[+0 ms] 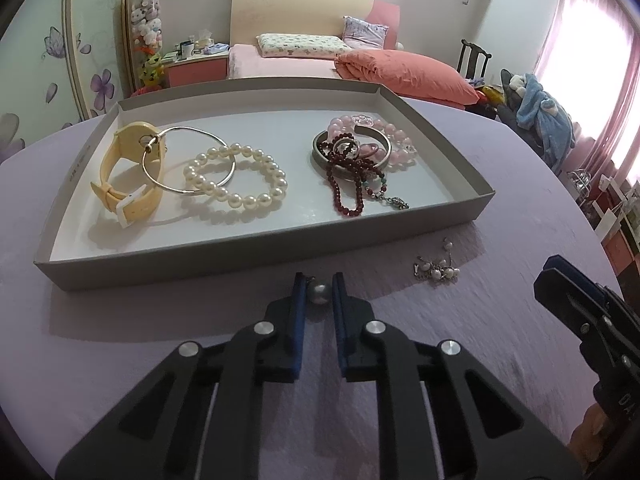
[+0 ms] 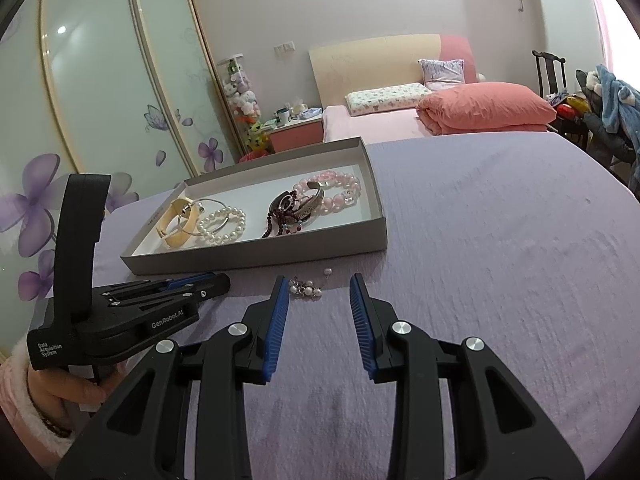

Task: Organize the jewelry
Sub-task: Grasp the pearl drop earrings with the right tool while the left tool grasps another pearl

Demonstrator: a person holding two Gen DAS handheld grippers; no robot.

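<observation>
My left gripper (image 1: 319, 280) rests low on the lilac cloth, shut on a small grey pearl piece (image 1: 319, 294) pinched between its blue pads, just in front of the grey tray (image 1: 240, 258). In the right wrist view the left gripper (image 2: 216, 280) lies at the left, held by a hand. My right gripper (image 2: 318, 280) stands open above the cloth. A loose cluster of pearl earrings (image 2: 306, 290) lies just beyond its left fingertip, untouched; the cluster (image 1: 436, 270) also shows right of the left gripper. The right gripper (image 1: 568, 284) enters at the right edge.
The tray (image 2: 256, 256) holds a yellow watch (image 1: 128, 168), a thin silver bangle (image 1: 187, 128), a white pearl bracelet (image 1: 240, 202), a dark red bead string (image 1: 352, 196), a pink bead bracelet (image 1: 396, 136) and a metal cuff (image 1: 320, 156). A bed and wardrobe stand behind.
</observation>
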